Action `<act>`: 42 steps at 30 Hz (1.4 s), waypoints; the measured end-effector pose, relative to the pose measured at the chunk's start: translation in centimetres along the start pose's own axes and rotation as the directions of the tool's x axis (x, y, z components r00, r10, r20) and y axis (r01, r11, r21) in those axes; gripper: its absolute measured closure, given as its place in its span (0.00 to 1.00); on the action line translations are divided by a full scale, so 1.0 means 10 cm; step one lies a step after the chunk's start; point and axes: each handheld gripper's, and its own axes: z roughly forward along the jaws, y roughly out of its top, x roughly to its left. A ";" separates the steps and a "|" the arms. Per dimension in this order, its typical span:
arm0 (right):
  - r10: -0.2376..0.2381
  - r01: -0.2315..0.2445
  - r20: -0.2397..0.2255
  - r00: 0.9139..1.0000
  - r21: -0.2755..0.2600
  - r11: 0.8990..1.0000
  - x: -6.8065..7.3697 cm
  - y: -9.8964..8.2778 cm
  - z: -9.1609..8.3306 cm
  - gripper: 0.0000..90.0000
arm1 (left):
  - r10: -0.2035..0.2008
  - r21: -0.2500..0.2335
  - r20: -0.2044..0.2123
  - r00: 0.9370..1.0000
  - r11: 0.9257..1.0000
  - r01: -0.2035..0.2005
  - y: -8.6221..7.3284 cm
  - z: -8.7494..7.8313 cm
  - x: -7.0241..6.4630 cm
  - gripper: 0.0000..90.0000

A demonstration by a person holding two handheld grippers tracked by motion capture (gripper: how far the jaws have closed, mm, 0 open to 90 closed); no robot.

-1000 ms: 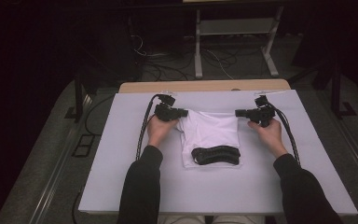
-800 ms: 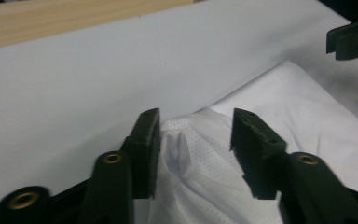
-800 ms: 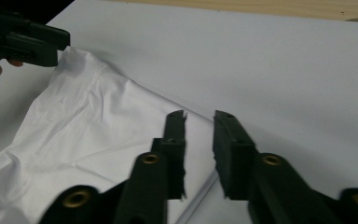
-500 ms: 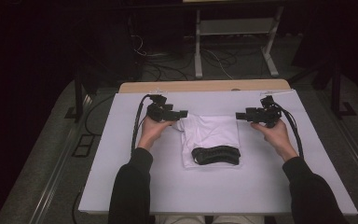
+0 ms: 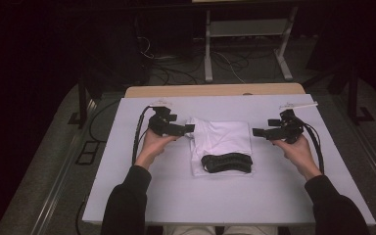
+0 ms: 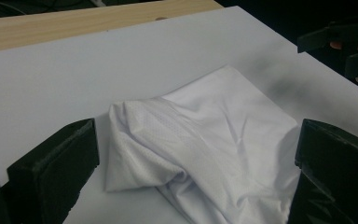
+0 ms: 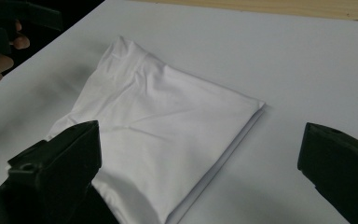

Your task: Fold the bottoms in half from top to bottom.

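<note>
Nearest the person's edge of the white table (image 5: pixel 127 196), two dark sleeves come in from below. Just beyond them, at the middle of the table, lies a folded white garment (image 5: pixel 223 142) — its near end carries a black waistband (image 5: pixel 226 162), which lies across the fold.

The left gripper (image 5: pixel 186 129) hovers at the garment's left edge, its tips over the cloth's far-left corner; its jaws have just been opening and now stand wide, with nothing pinched between them. In the left gripper view the garment (image 6: pixel 205 154) lies loose and rumpled on the table below the parted jaws, one flap bulging up.

The right gripper (image 5: pixel 257 132) is held just off the garment's right edge, apart from it — its jaws have likewise just been opening and stand wide and empty. The right gripper view shows the garment (image 7: pixel 158 135) flat, its folded edge straight, clear of both jaws.

Past the table's far edge runs a wooden strip (image 5: pixel 215 90), then a grey stand (image 5: pixel 247 29) and cables on the dark floor.
</note>
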 end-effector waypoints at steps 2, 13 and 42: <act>-0.012 0.012 0.002 1.000 0.005 1.000 0.03 -0.04 -0.03 0.00 | 0.003 -0.011 0.000 1.000 1.000 -0.003 -0.02 -0.06 -0.03 0.00; -0.057 0.057 0.008 0.998 -0.022 0.998 0.24 -0.20 -0.20 0.00 | 0.027 -0.042 -0.022 0.999 0.999 -0.027 -0.18 -0.35 -0.13 0.00; -0.103 0.103 0.025 0.994 -0.026 0.994 0.47 -0.75 -0.57 0.00 | 0.032 -0.109 -0.044 0.999 0.993 -0.037 -0.89 -0.89 -0.34 0.00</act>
